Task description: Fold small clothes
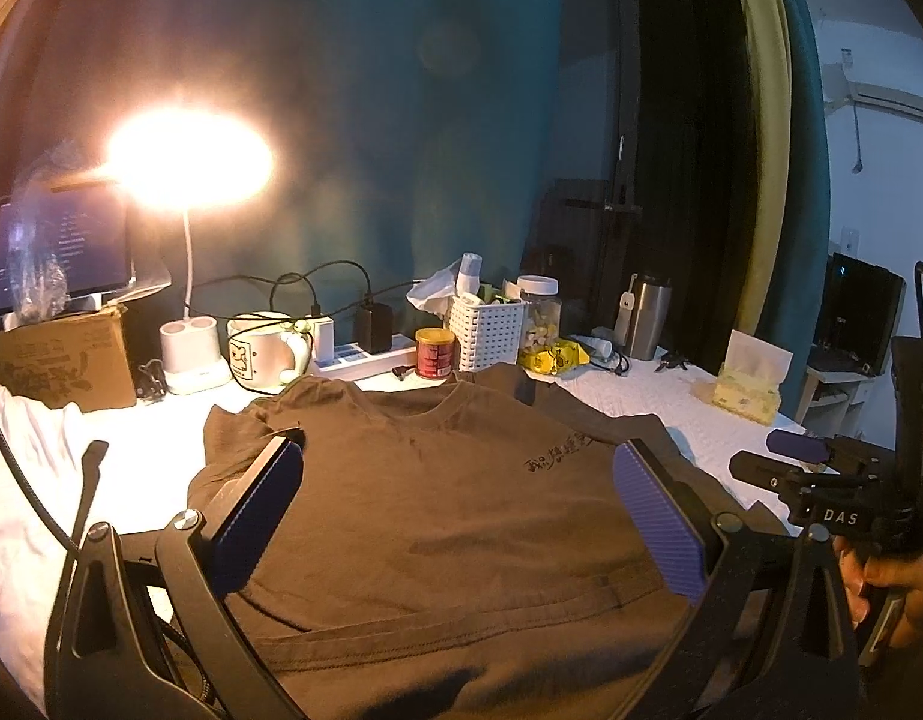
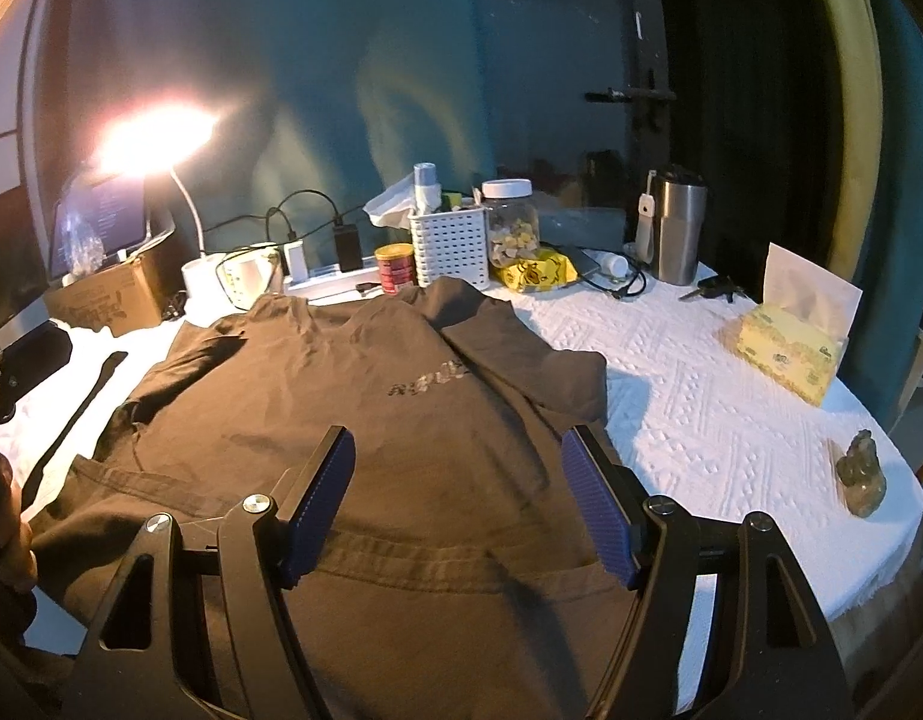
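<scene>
A brown T-shirt [image 1: 437, 540] lies spread flat, front up, on the white textured tablecloth [image 2: 689, 396], collar toward the clutter at the back. Its right sleeve [image 2: 533, 366] is folded in on the cloth. My left gripper [image 1: 455, 450] hovers open over the shirt's lower chest, nothing between its purple pads [image 1: 263, 516]. My right gripper [image 2: 455, 438] stands open above the hem [image 2: 437, 546], also empty. In the left wrist view the right gripper [image 1: 803, 468] shows at the right edge, held by a hand [image 1: 881, 588].
Behind the collar stand a lit desk lamp [image 1: 191, 162], a mug [image 1: 263, 354], a power strip [image 1: 365, 357], a red tin [image 2: 395, 267], a white basket [image 2: 449, 243], a jar [image 2: 512, 222] and a steel tumbler [image 2: 677, 228]. A tissue box [image 2: 785, 348] and small figurine [image 2: 860, 468] sit right.
</scene>
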A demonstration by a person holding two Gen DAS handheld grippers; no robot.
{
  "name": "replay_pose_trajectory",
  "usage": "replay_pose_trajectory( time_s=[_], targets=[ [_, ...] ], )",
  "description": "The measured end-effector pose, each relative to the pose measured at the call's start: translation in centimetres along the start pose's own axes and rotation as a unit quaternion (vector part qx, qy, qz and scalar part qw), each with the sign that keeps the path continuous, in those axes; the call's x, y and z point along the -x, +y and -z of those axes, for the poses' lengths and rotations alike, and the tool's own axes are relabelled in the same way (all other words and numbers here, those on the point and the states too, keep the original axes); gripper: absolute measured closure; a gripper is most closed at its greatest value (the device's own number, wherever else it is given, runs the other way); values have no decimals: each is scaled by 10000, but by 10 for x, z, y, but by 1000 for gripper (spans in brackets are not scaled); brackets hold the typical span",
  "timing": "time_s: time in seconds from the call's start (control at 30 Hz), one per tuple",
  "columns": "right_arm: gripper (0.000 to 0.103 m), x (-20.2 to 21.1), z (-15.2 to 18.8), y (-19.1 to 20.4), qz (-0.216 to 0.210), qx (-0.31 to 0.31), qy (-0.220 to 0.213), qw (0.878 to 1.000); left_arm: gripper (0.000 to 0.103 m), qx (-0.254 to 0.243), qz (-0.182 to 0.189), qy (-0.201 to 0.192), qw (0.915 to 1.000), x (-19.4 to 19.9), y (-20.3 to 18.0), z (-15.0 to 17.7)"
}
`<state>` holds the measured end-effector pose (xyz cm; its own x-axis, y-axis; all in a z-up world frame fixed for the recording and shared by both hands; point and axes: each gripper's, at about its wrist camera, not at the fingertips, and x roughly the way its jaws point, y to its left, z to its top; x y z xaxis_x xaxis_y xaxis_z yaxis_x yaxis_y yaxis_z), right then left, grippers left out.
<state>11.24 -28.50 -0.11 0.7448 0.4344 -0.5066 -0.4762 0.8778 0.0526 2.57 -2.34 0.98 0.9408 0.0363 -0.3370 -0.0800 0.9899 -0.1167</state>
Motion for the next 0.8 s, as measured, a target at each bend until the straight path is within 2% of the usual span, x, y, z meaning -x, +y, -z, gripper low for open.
replay_pose_trajectory(
  time_s=[0.8],
  targets=[
    [27,-73,-36,-45,59,-120,471,9988,1,33,-74,552,9984,-74,-1,-22]
  ],
)
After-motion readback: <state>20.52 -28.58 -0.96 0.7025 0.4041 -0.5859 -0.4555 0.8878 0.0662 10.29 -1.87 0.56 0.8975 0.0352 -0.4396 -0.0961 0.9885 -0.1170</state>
